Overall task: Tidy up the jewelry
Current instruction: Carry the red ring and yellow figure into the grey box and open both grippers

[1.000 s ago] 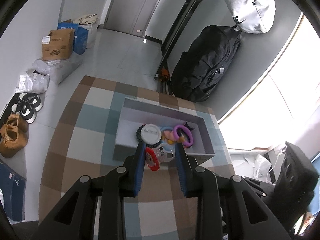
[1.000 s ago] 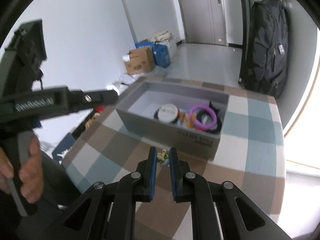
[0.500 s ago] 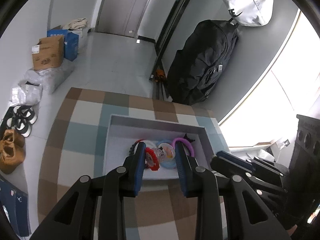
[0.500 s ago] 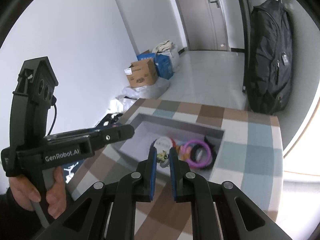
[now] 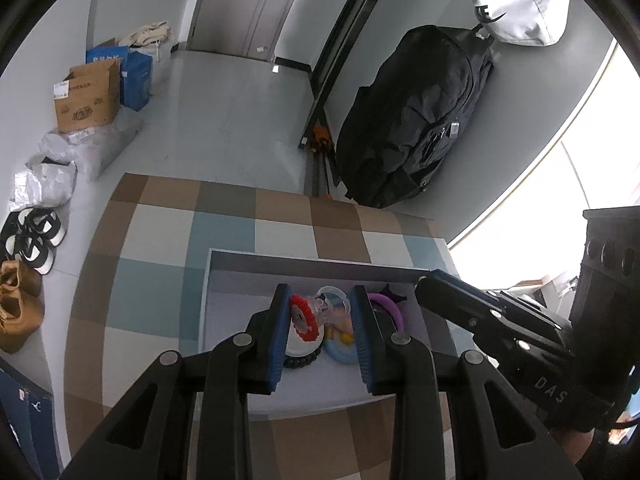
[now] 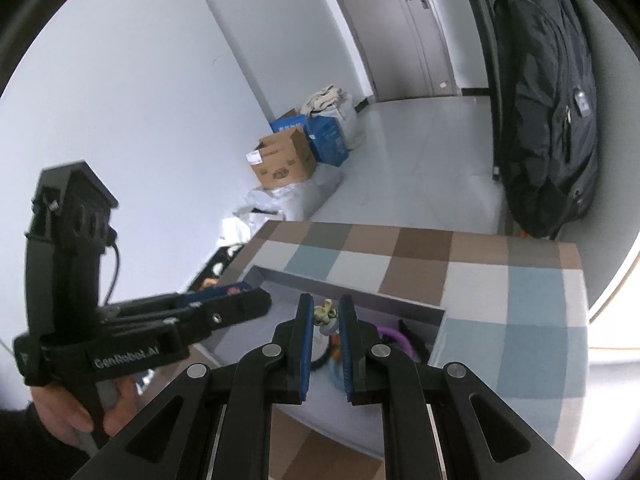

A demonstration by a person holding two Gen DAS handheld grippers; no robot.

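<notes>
An open grey box (image 5: 224, 276) sits on the checkered tablecloth (image 5: 160, 240). It holds a white disc ringed with black beads (image 5: 300, 354), a blue ring (image 5: 340, 354), a purple ring (image 5: 392, 308) and a black piece (image 5: 394, 291). My left gripper (image 5: 320, 294) hovers over the box, shut on a red toothed ring with a clear plastic part (image 5: 306, 316). My right gripper (image 6: 326, 300) is shut on a small pale yellow-green flower piece (image 6: 325, 313) above the box wall (image 6: 360, 292). Each gripper shows in the other's view, the right gripper (image 5: 480, 320) and the left gripper (image 6: 224, 308), held by a hand (image 6: 68, 412).
A black backpack (image 5: 412, 120) leans on the wall beyond the table, and a white bag (image 5: 516, 0) hangs above it. On the floor to the left are a cardboard box (image 5: 86, 100), plastic bags (image 5: 80, 152) and shoes (image 5: 36, 236). The table edge runs close behind the box.
Both grippers have moved forward from the near side of the box to above its inside, each still holding its piece. The right gripper has come into the left wrist view.
</notes>
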